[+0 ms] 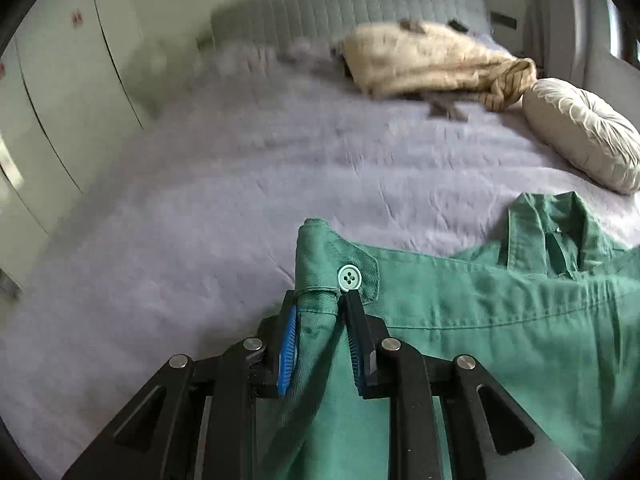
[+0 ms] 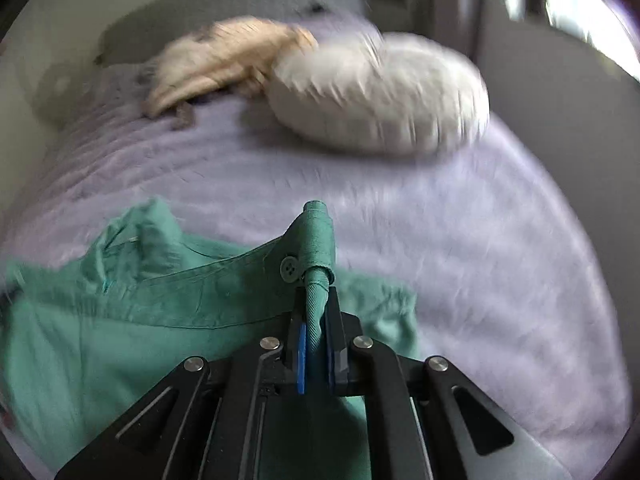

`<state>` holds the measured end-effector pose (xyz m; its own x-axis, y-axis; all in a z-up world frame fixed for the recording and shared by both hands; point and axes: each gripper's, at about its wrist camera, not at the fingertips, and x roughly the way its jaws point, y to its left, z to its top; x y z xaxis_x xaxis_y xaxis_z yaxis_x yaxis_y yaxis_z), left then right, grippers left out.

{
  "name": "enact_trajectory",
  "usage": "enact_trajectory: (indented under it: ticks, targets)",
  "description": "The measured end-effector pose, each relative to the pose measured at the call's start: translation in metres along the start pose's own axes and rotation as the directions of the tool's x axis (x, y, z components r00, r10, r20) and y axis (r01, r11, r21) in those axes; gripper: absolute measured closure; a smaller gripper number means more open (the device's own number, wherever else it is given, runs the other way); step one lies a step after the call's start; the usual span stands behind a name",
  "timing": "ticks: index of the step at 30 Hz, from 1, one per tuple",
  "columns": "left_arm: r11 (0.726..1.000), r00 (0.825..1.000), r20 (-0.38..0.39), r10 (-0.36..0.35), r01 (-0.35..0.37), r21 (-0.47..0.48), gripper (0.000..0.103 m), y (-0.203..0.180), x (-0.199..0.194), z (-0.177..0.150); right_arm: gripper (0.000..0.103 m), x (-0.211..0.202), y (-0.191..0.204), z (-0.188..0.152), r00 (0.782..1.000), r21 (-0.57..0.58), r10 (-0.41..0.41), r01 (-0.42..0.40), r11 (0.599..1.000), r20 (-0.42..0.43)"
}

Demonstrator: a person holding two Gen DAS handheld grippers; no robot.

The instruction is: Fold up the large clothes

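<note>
A green button-up garment point(image 1: 500, 304) lies on a lilac bedspread point(image 1: 240, 184), its collar point(image 1: 552, 236) toward the right in the left wrist view. My left gripper point(image 1: 318, 300) is shut on the garment's left shoulder corner, beside a pale green button point(image 1: 349, 278). My right gripper point(image 2: 316, 300) is shut on the garment's point(image 2: 120, 312) other shoulder corner, a rolled strip of cloth sticking out past the fingers, next to a dark green button point(image 2: 290, 269). Both corners are lifted a little above the bed point(image 2: 480, 260).
A round pleated cream cushion point(image 1: 588, 132) point(image 2: 380, 96) lies at the bed's right side. A beige blanket point(image 1: 432, 64) point(image 2: 224, 56) is heaped near the grey headboard point(image 1: 340, 4). White wardrobe doors point(image 1: 60, 80) stand left. A window point(image 2: 580, 0) is at the far right.
</note>
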<state>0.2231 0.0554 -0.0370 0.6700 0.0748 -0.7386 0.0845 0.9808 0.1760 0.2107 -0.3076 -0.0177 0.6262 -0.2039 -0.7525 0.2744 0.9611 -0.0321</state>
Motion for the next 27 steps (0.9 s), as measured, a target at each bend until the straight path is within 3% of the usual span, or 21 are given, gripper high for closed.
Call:
enact_trajectory:
  ticks: [5,7,8,9,11,12,13,14,15,17,18,20,23,25,27]
  targets:
    - [0.996,0.989,0.121,0.083,-0.084,0.003,0.078,-0.003,-0.03,0.0,0.096,-0.035,0.002,0.006,0.992,-0.013,-0.022,0.023,1.0,0.122]
    - [0.996,0.99,0.11,0.086,-0.086,-0.006,0.078,-0.001,-0.03,0.0,0.095,-0.052,0.007,0.006,0.981,-0.031,-0.031,0.037,0.999,0.192]
    - [0.997,0.995,0.072,0.074,-0.073,-0.019,0.078,0.001,-0.022,0.001,0.095,-0.052,0.006,0.005,0.982,-0.032,-0.028,0.034,0.999,0.185]
    - [0.998,0.999,-0.01,0.032,-0.033,-0.045,0.078,0.004,-0.002,0.001,0.095,-0.039,0.001,0.006,0.991,-0.014,-0.011,0.013,1.0,0.132]
    - [0.996,0.99,-0.144,-0.013,0.001,-0.087,0.073,0.007,0.036,-0.001,0.091,-0.001,-0.013,0.008,1.0,0.058,0.024,-0.023,0.998,-0.003]
    - [0.996,0.983,-0.185,0.015,-0.032,-0.089,0.073,0.009,0.049,-0.004,0.089,0.023,-0.026,0.006,0.996,0.119,0.036,-0.026,0.992,-0.084]
    - [0.994,0.974,-0.219,0.05,-0.071,-0.086,0.065,0.012,0.064,-0.008,0.089,0.044,-0.038,0.003,0.985,0.178,0.049,-0.019,0.984,-0.166]
    - [0.994,0.971,-0.236,0.042,-0.066,-0.092,0.058,0.016,0.072,-0.011,0.086,0.066,-0.057,-0.004,0.967,0.283,0.095,-0.025,0.959,-0.237]
    - [0.992,0.971,-0.234,0.055,-0.08,-0.099,0.043,0.021,0.071,-0.012,0.082,0.074,-0.071,-0.011,0.955,0.374,0.164,-0.062,0.925,-0.247]
    - [0.988,0.974,-0.218,0.063,-0.092,-0.127,0.039,0.036,0.059,-0.01,0.08,0.07,-0.096,-0.02,0.944,0.532,0.256,-0.11,0.839,-0.209]
    - [0.987,0.976,-0.21,0.054,-0.084,-0.136,0.039,0.043,0.05,-0.009,0.077,0.06,-0.103,-0.021,0.951,0.552,0.238,-0.092,0.829,-0.199]
    - [0.988,0.982,-0.187,0.018,-0.047,-0.15,0.039,0.056,0.03,-0.004,0.076,0.039,-0.107,-0.019,0.968,0.523,0.164,-0.042,0.851,-0.191]
    - [0.99,0.979,-0.188,-0.074,0.05,-0.13,0.039,0.055,0.008,-0.001,0.075,0.008,-0.096,-0.013,0.973,0.464,0.185,-0.101,0.88,-0.139]
    - [0.987,0.97,-0.201,-0.137,0.117,-0.108,0.039,0.044,-0.002,-0.007,0.075,-0.005,-0.075,-0.013,0.949,0.437,0.293,-0.217,0.873,-0.116]
    - [0.982,0.958,-0.221,-0.185,0.172,-0.077,0.039,0.025,-0.003,-0.013,0.075,-0.008,-0.046,-0.018,0.905,0.406,0.405,-0.325,0.854,-0.129]
